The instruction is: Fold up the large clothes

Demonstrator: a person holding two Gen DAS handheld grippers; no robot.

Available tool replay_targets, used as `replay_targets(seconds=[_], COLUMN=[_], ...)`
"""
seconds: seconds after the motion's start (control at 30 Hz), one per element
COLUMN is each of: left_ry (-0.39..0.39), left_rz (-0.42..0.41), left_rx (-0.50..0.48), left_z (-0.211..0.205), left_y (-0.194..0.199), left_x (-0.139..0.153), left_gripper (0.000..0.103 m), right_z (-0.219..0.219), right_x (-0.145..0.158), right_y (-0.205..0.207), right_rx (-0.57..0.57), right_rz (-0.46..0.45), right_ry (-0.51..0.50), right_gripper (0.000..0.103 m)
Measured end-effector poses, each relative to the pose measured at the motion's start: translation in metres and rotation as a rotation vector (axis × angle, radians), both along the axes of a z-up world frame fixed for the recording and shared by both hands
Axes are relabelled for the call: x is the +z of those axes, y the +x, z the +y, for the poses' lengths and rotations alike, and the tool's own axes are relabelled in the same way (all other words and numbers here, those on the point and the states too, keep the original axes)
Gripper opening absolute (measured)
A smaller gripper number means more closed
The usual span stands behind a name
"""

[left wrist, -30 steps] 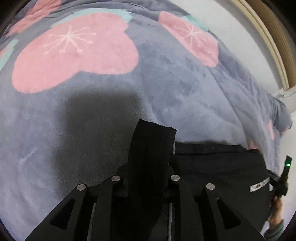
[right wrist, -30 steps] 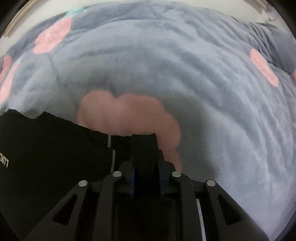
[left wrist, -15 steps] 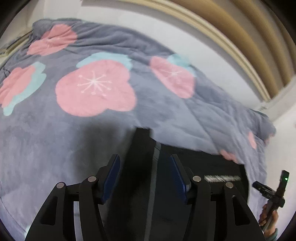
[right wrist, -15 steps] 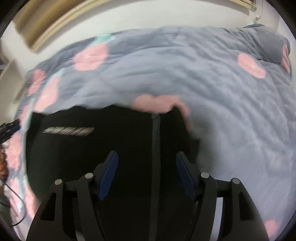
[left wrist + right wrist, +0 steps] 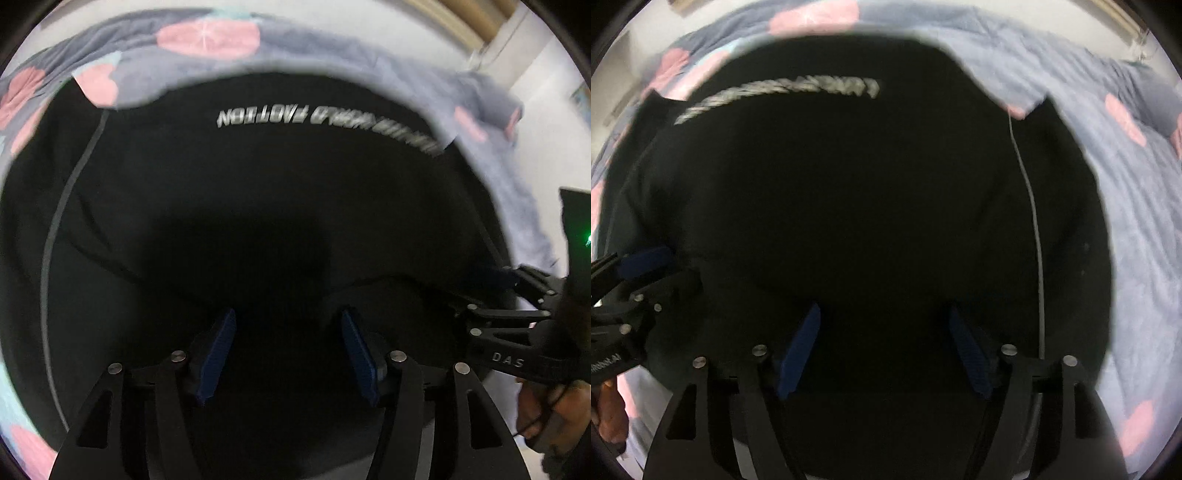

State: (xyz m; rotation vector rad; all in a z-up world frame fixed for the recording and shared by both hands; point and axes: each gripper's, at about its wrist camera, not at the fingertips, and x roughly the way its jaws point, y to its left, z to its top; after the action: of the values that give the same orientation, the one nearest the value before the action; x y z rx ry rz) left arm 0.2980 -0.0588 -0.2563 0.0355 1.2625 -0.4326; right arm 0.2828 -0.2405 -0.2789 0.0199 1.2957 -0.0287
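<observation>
The left hand-held gripper (image 5: 288, 350) has its blue pads (image 5: 216, 356) apart, its jaws having just been opening, with dark cloth below them but nothing pinched. The right hand-held gripper (image 5: 884, 354) is likewise spread, jaws just opened wider, gripping nothing. Beyond both lies the black garment (image 5: 258, 192) with silver lettering (image 5: 262, 116), spread on the bed's grey blanket (image 5: 1126, 221) with pink blossoms.

Black garment (image 5: 258, 192) on flowered grey blanket (image 5: 207, 62)
</observation>
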Motion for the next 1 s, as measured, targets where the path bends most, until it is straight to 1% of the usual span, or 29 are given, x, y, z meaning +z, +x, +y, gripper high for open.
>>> replay_targets(seconds=[0.03,0.1,0.2,0.27,0.33,0.4,0.43,0.5,0.53,0.57,0.6,0.63,0.67,0.7,0.73,0.77,0.83,0.9,0.97,1.0], left_ry=[0.010,0.018,0.004,0.002,0.014,-0.020,-0.050,-0.103,-0.118,-0.120,-0.114,-0.093,-0.062,-0.026,-0.032,-0.051,-0.046,-0.030,-0.031,-0.035], left_rz=[0.003,0.007,0.009,-0.011,-0.020,-0.010,-0.020,-0.076,-0.102,-0.109,-0.096,-0.074,-0.054,-0.014,0.027,0.046,0.036,0.026,0.012,0.007], left_rx=[0.002,-0.003,-0.006,-0.019,-0.031,-0.027,-0.020,0.011,0.038,0.062,0.090,0.113,0.133,0.158,0.176,0.191,0.188,0.180,0.175,0.172], left_z=[-0.002,-0.004,-0.005,-0.005,-0.006,-0.003,-0.001,0.008,0.013,0.017,0.020,0.022,0.024,0.026,0.029,0.032,0.031,0.028,0.033,0.035], left_y=[0.004,0.009,0.011,0.007,0.005,0.008,0.012,0.022,0.029,0.037,0.049,0.062,0.070,0.080,0.088,0.093,0.096,0.096,0.088,0.081], left_x=[-0.007,-0.012,-0.012,-0.012,-0.008,0.009,0.022,0.048,0.058,0.063,0.062,0.054,0.044,0.026,0.009,-0.002,-0.010,-0.010,-0.006,-0.001], left_gripper=[0.062,0.064,0.069,0.071,0.071,0.072,0.072,0.072,0.072,0.072,0.072,0.072,0.072,0.072,0.072,0.073,0.074,0.075,0.075,0.075], right_z=[0.001,0.003,0.003,0.002,-0.003,-0.011,-0.015,-0.023,-0.025,-0.027,-0.029,-0.029,-0.029,-0.030,-0.032,-0.033,-0.032,-0.033,-0.031,-0.032], right_x=[-0.003,-0.005,-0.004,-0.003,0.006,0.024,0.035,0.063,0.069,0.072,0.068,0.058,0.039,0.024,0.006,-0.001,-0.006,-0.003,0.003,0.010], right_y=[0.001,0.002,-0.001,-0.003,-0.003,0.001,0.003,0.015,0.021,0.032,0.044,0.057,0.064,0.071,0.077,0.078,0.078,0.072,0.064,0.062], right_rx=[0.001,0.003,0.008,0.018,0.007,-0.011,-0.020,-0.045,-0.054,-0.064,-0.072,-0.084,-0.095,-0.098,-0.111,-0.119,-0.113,-0.110,-0.118,-0.127], right_rz=[-0.005,-0.017,-0.031,-0.038,-0.019,-0.028,-0.051,-0.134,-0.154,-0.166,-0.157,-0.125,-0.078,-0.039,0.000,0.006,-0.003,-0.004,0.005,0.000], right_ry=[-0.010,-0.025,-0.029,-0.033,0.000,0.063,0.092,0.121,0.121,0.123,0.119,0.102,0.086,0.102,0.126,0.133,0.117,0.109,0.117,0.137], right_gripper=[0.076,0.077,0.077,0.078,0.078,0.075,0.075,0.075,0.075,0.075,0.075,0.075,0.075,0.075,0.076,0.077,0.078,0.078,0.077,0.077])
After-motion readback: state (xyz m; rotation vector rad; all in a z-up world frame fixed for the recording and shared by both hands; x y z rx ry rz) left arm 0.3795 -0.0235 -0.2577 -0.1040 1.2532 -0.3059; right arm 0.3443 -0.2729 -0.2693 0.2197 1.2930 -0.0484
